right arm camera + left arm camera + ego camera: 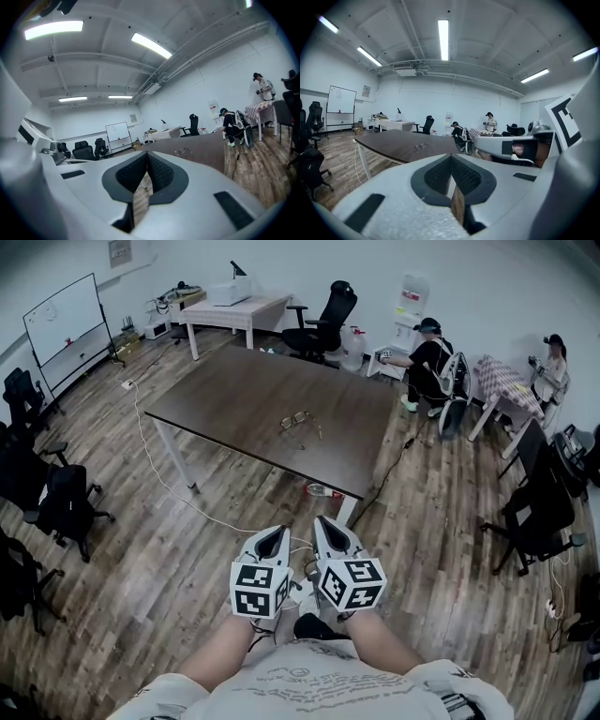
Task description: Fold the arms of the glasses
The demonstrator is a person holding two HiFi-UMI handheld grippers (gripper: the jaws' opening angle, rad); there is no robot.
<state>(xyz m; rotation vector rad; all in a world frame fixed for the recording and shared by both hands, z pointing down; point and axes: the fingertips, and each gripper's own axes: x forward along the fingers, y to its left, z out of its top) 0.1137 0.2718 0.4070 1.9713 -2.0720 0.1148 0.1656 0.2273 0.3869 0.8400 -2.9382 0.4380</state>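
Holding both tools close before my body, I have the left gripper (pixel 274 532) and the right gripper (pixel 328 523) with jaws pressed together, nothing between them. The glasses (pixel 298 420) lie well ahead, near the middle of the dark table (pixel 216 395), and their arms seem unfolded. I think the thin frame may slide or bend if I push one arm without steadying the front.

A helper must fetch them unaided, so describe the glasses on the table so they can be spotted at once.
Find the big dark brown table in the middle of the wood-floored room. Near the middle of its top lie the glasses, thin-rimmed with arms spread, the only thing on that bare stretch.
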